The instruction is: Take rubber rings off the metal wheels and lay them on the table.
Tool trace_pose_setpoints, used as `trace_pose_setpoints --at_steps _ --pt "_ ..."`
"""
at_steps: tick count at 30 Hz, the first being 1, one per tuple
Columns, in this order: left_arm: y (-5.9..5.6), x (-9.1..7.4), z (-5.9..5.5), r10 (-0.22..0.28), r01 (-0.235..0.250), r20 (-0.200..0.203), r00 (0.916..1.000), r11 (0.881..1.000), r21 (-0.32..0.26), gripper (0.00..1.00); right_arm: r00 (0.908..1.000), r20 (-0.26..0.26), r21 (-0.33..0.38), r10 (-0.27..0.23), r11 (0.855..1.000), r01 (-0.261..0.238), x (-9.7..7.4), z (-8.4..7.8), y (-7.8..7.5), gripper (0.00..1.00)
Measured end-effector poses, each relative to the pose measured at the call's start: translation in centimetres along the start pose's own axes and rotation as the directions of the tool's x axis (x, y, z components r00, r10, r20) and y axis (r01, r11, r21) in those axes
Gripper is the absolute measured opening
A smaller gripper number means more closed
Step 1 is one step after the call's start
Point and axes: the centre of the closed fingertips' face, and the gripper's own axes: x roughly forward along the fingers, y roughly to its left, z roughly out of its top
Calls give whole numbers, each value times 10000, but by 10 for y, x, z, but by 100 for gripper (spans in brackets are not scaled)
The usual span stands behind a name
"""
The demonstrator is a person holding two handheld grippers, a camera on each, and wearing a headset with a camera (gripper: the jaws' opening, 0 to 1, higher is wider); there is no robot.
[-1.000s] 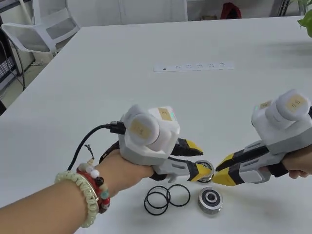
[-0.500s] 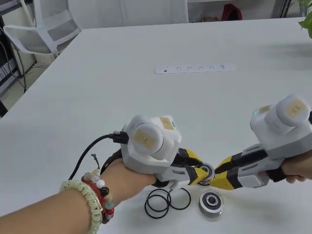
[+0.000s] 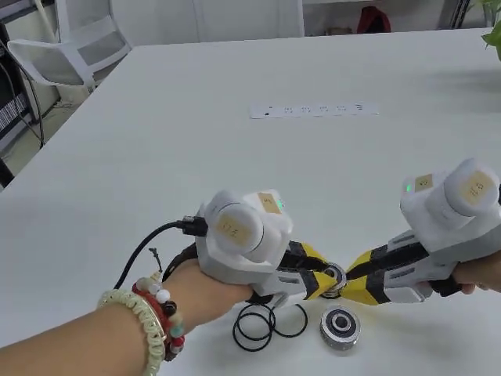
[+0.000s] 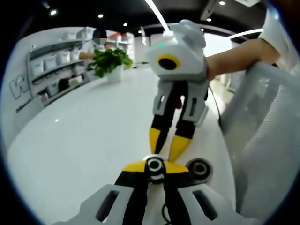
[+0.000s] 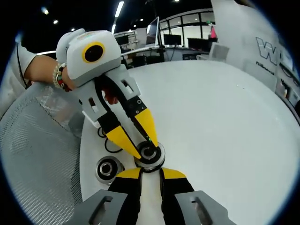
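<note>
Against the frame of one second ago, shows the right gripper [image 3: 345,283] brought in leftward until its tips meet the metal wheel [image 3: 335,276], closing the earlier gap. Head view: shows the left gripper [image 3: 325,276] clamped on that wheel just above the near part of the table [image 3: 196,157], with the second wheel [image 3: 340,327] lying flat nearer, the loose rubber rings [image 3: 266,323] to its left, and a power strip [image 3: 313,110] far off. Left gripper view: shows own fingers shut on the metal wheel [image 4: 155,165], the right gripper [image 4: 164,153] meeting it from the far side, and the second wheel [image 4: 199,168] on the table to the right. Right gripper view: shows own tips narrowly apart at the rim of the metal wheel [image 5: 150,154]; cannot tell whether clamped.
</note>
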Motion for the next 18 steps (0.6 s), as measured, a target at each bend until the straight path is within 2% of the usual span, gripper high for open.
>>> trace_pose_setpoints --at_steps 2,6,8,9,15,18 --pt "1 0 0 -28 30 76 10000 9996 -278 13 10000 -56 -157 -31 9999 30 0 0 1 11" --pt "0 0 0 -45 47 102 9999 9998 -208 13 9999 -140 -361 -81 9993 76 -1 -1 -3 8" --pt "0 0 0 -38 40 93 9999 9998 -175 13 9998 -106 -468 -184 9987 179 -2 0 -5 2" --pt "0 0 0 -28 29 91 10000 9999 -163 13 9998 -42 -581 -178 9982 176 -1 1 -6 2" --pt "0 0 -1 -14 15 66 10000 10000 -76 13 9998 -113 -303 -189 9994 185 -2 1 -3 1" --pt "0 0 -1 -12 13 66 10000 10000 -75 13 9998 -77 457 -185 9988 189 -2 1 -6 0"
